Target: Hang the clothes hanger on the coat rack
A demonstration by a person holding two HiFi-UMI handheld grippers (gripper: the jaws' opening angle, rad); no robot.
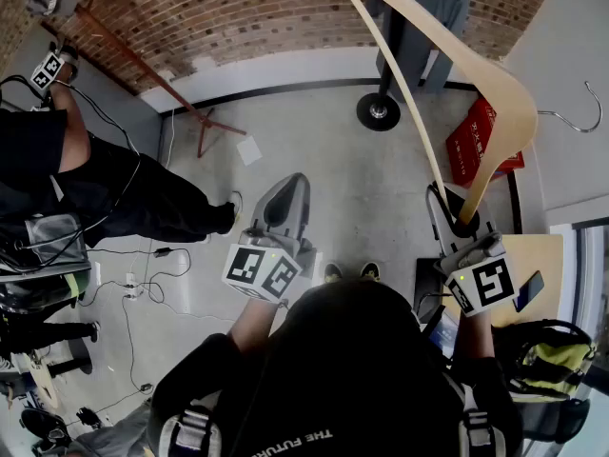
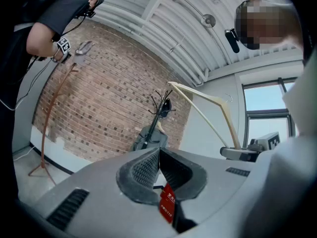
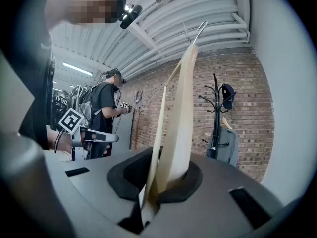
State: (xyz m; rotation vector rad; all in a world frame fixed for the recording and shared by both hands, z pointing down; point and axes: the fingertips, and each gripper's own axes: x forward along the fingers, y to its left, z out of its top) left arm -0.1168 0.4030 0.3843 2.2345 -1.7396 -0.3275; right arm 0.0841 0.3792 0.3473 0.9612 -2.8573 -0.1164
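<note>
A pale wooden clothes hanger (image 1: 481, 74) with a metal hook (image 1: 588, 112) stands up from my right gripper (image 1: 462, 221). The jaws are shut on the lower end of one hanger arm. Seen from the right gripper view, the hanger (image 3: 179, 118) rises between the pads of my right gripper (image 3: 166, 182). The black coat rack (image 3: 217, 114) stands ahead by the brick wall with a grey garment (image 3: 224, 147) on it. Its round base (image 1: 379, 110) shows in the head view. My left gripper (image 1: 293, 187) points level, shut and empty; its own view shows the left gripper (image 2: 158, 155) aimed towards the coat rack (image 2: 159, 109).
Another person (image 1: 86, 179) stands at the left beside a rust-coloured rack (image 1: 143, 65). A red box (image 1: 474, 143) lies on the floor near the black rack's base. A wooden table (image 1: 547, 255) with a phone (image 1: 529, 289) and a backpack (image 1: 550, 360) are at the right. Cables (image 1: 143, 284) lie at lower left.
</note>
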